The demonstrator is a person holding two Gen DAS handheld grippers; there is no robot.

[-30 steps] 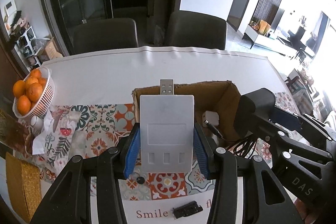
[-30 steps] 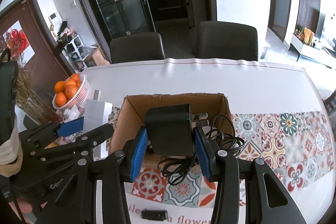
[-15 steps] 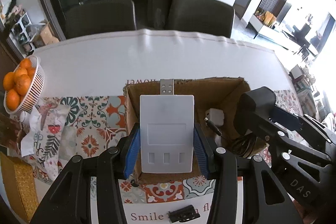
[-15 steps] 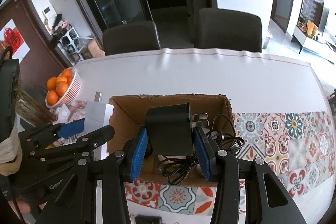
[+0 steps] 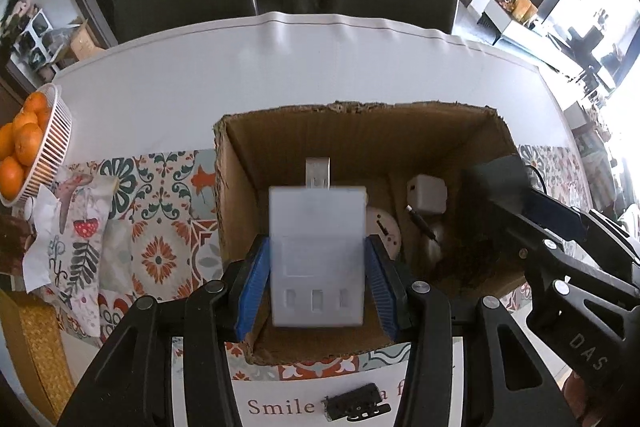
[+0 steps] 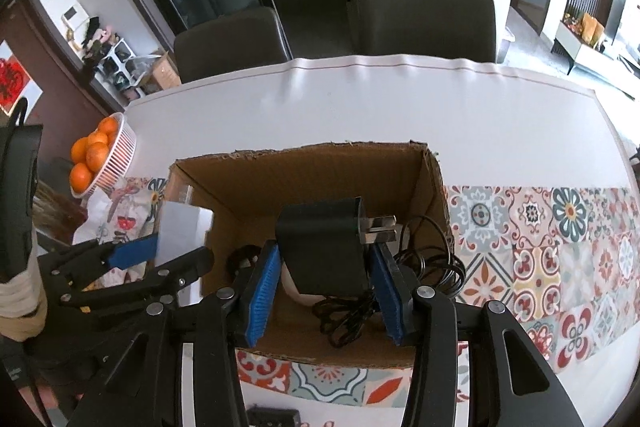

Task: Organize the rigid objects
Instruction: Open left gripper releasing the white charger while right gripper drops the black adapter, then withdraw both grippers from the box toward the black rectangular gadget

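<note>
The open cardboard box (image 5: pixel 360 131) sits on the patterned runner, holding a white cube charger (image 5: pixel 426 193), a pale round item (image 5: pixel 386 235) and a loose plug tip (image 5: pixel 420 225). A flat white USB hub (image 5: pixel 317 259), plug end pointing away, is held upright over the box's left half. A black adapter (image 6: pixel 322 247), prongs to the right and cable (image 6: pixel 420 267) dangling in coils, hangs over its right half.
</note>
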